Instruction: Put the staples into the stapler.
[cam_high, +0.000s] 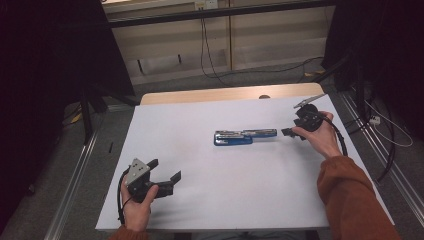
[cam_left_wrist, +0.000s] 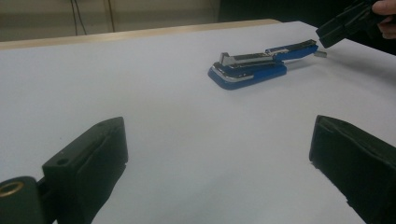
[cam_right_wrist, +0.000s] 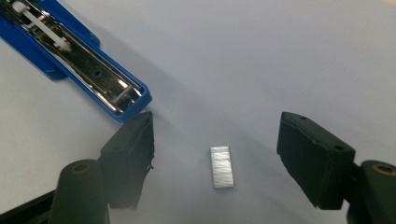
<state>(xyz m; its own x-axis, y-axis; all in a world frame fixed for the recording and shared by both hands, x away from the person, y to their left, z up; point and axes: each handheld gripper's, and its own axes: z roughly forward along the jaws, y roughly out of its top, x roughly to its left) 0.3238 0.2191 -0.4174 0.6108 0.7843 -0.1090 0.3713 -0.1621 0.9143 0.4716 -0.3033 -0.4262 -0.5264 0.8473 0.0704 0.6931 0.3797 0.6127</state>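
**Staple strip lined up between the jaws, stapler left lying open**

Starting at the right gripper (cam_right_wrist: 215, 154): its jaws were seen standing fairly wide, nothing pinched yet, with a small silvery staple strip (cam_right_wrist: 220, 166) lying flat on the white table (cam_right_wrist: 280, 56) right between them. No pad was touching it. One jaw was parked just beside the tip of the blue stapler (cam_right_wrist: 79, 60), which was lying opened up with its metal channel exposed.

The strip is probably super light and thin, stiff along its length but likely to snap apart if squeezed hard or bent. It's also smooth metal on a smooth top, so it could easily be skidded away instead of picked up. The best bet would be a gentle pinch across the two long edges, near the middle, with the jaws brought low to the table.

Further out, the left gripper (cam_high: 162, 176) was held well apart from everything, near the table's near edge, jaws spread wide and empty.

View differences: the high view gave the whole layout, the stapler (cam_high: 242, 136) mid-table and the right gripper (cam_high: 290, 132) at its end, but the strip couldn't really be made out there. In the left gripper view it was just a tiny grey speck (cam_left_wrist: 320, 54) past the stapler (cam_left_wrist: 257, 65). Shape and lie were only readable from the right gripper view.
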